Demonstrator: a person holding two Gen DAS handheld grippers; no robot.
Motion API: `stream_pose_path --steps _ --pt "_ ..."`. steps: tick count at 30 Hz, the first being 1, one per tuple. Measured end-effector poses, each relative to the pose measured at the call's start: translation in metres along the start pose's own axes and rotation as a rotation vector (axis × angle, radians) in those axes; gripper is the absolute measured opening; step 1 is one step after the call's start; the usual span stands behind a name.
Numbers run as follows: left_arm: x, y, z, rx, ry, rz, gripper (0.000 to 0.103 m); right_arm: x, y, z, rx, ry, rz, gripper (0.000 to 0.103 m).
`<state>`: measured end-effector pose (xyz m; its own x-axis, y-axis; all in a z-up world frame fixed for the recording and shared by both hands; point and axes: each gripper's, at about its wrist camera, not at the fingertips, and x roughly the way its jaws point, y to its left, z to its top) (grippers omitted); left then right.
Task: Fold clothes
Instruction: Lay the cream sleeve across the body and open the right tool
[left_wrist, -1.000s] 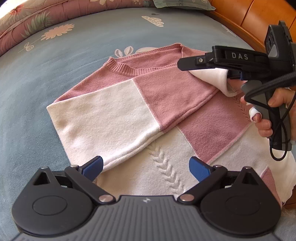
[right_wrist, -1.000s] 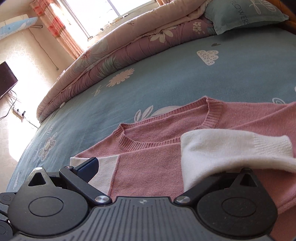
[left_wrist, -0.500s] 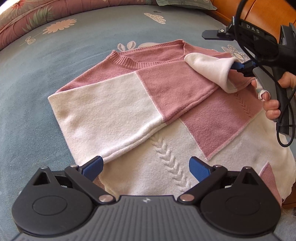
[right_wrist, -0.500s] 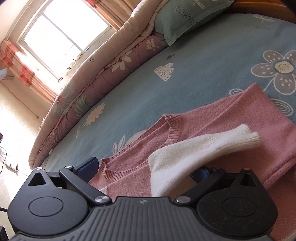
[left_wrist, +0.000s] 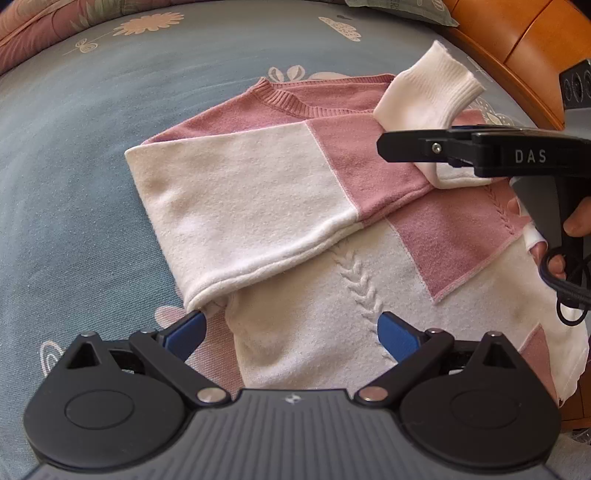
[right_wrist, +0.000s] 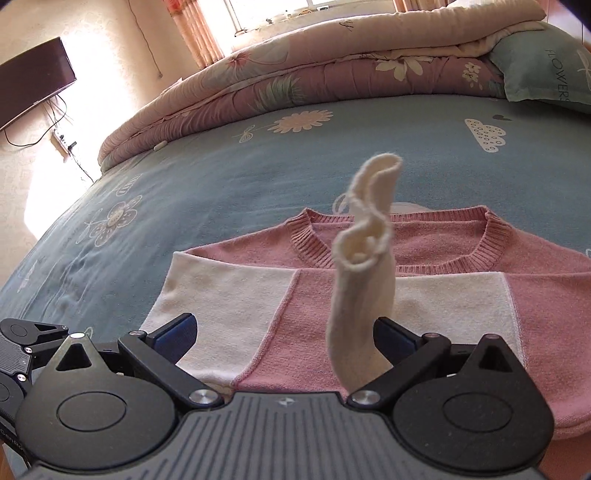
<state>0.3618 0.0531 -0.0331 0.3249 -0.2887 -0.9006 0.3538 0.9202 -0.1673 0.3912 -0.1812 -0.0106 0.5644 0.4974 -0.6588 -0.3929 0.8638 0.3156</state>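
Sweater (left_wrist: 280, 206) flat on bed (left_wrist: 74, 155), cuff (right_wrist: 364, 273) draped against wide-apart right tongs (right_wrist: 284, 338), left tongs (left_wrist: 291, 332) wide apart, empty

I see a blue flowered bed (right_wrist: 207, 177), a rolled quilt (right_wrist: 295, 77) along its far edge, a sunlit window (right_wrist: 273, 11) beyond, a dark screen (right_wrist: 33, 79) far left.
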Motion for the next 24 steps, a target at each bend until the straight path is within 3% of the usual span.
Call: stream_pose_path --steps 10,19,24 --pt "-0.003 0.002 -0.001 -0.002 -0.003 0.014 0.099 -0.002 0.013 0.007 -0.046 -0.004 0.015 0.103" --pt "-0.005 -0.004 0.011 0.015 -0.010 0.041 0.099 -0.057 -0.036 -0.014 0.011 -0.002 -0.161 0.103" --pt "-0.005 -0.029 0.037 0.054 -0.061 0.026 0.099 -0.089 -0.078 -0.049 0.069 0.072 -0.251 0.103"
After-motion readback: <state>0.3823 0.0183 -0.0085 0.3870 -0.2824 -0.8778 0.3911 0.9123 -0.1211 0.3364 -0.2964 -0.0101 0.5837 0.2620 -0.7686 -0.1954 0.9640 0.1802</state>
